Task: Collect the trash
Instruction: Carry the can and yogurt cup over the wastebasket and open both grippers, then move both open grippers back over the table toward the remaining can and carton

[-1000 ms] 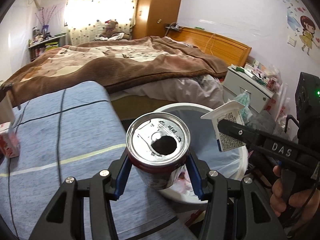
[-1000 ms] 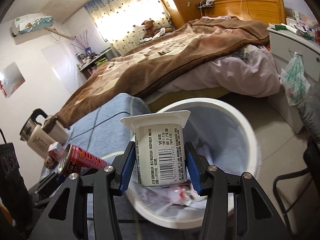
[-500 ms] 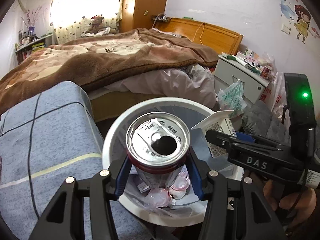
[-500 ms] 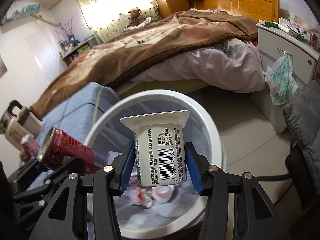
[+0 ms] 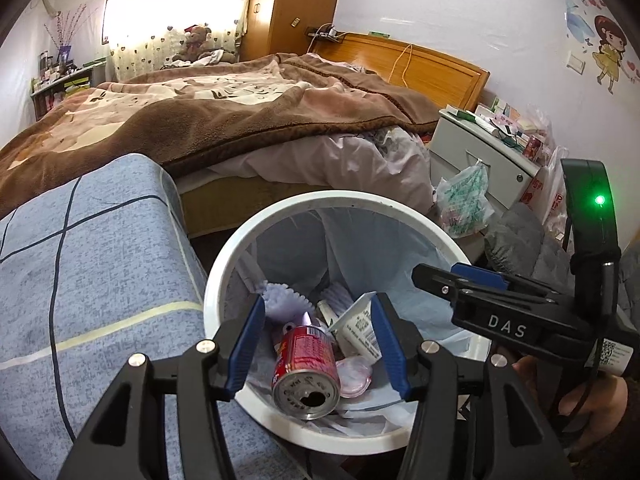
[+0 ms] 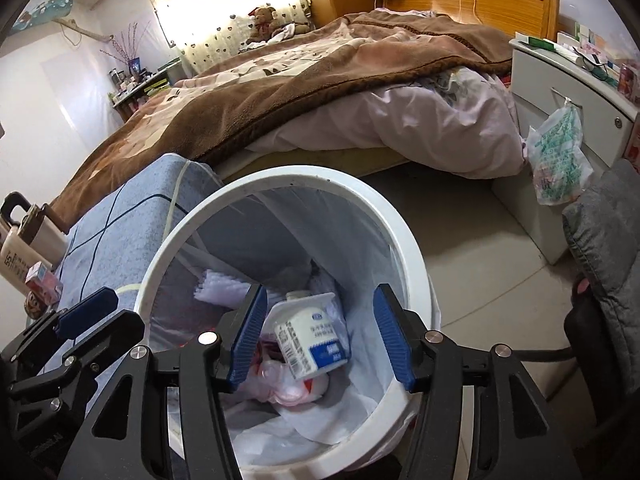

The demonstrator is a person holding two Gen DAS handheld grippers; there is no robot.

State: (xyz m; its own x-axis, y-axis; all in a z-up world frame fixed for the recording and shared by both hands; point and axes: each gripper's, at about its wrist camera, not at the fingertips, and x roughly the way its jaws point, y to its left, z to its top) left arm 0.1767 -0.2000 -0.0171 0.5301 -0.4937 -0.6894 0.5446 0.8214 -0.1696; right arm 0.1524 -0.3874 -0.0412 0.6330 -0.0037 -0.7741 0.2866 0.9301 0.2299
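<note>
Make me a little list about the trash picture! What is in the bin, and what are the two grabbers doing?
bin: white trash bin with a liner, beside the blue cloth
in bin: red can on its side, yogurt cup, crumpled wrappers
left gripper: open, empty, over the bin
right gripper: open, empty, over the bin
nearby: bed

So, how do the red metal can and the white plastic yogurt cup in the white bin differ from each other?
The red metal drink can is round and shiny with a punched-open silver top, while the white plastic yogurt cup is matte, with a squarish flanged rim and a blue printed label. The can lies with its top toward the left camera; the cup lies tilted. Both rest on the litter inside the white round trash bin, free of either tool.
</note>
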